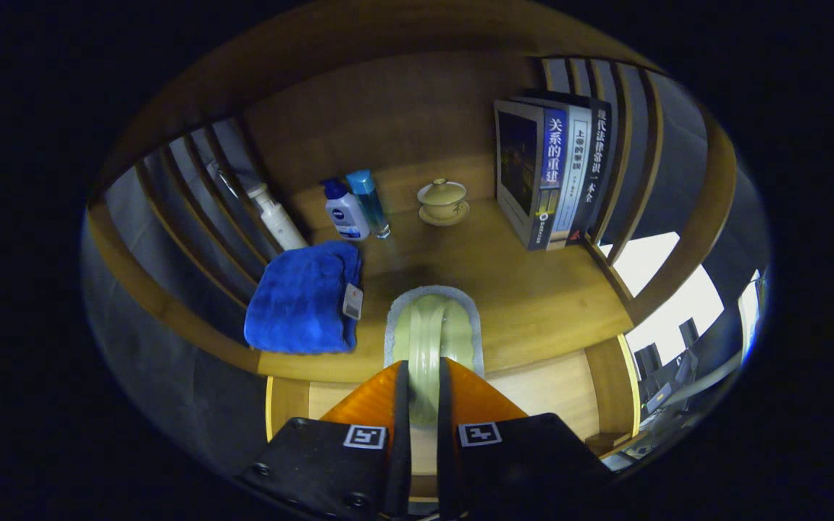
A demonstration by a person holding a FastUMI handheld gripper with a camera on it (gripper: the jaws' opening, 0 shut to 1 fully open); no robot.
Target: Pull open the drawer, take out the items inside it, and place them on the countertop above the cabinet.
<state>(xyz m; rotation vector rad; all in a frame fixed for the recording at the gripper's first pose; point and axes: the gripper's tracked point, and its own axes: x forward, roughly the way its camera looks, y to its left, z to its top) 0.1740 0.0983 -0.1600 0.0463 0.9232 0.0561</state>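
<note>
The surface point(533, 289) is showing a warm honey-brown wood grain. A towel point(301, 300) on the left is glowing bright blue, with a small pale tag. Between the claw point(424, 376) fingers, a pale green pad point(433, 325) with a grey border is lying. Far off, a cup point(443, 200) is looking sandy yellow, one bottle point(345, 210) white with a blue cap, another bottle point(371, 200) clear teal, and the books point(551, 174) dark blue, white and black.

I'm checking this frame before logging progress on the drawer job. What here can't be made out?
- Green item held in the tongs: its near end is hidden between the fingers, so what it is stays unclear.
- Drawer below the countertop: its inside is covered by the tongs.
- White bottle: partly behind the blue towel.
</note>
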